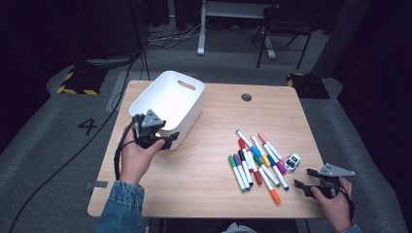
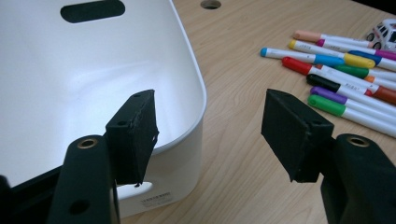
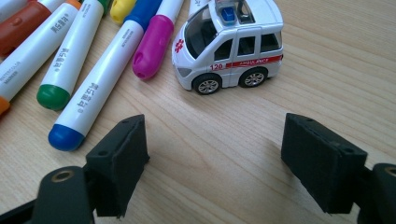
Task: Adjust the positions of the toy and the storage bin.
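White bin (image 2: 93, 70) sits under the left gripper (image 2: 210, 135) — jaws apart, nothing btwn. Right gripper (image 3: 212, 158), also apart, w/ toy ambulance (image 3: 231, 44) just ahead.

A light wooden counter (image 1: 214, 184) with rounded corners carries everything. Toward its far left corner stands a white bin (image 1: 167, 104) with a handle slot. Right of centre, a loose bunch of coloured markers (image 1: 255, 165) lies flat, and a small toy ambulance (image 1: 292, 161) sits just beside their right edge. A round cable hole (image 1: 247, 97) marks the far edge.
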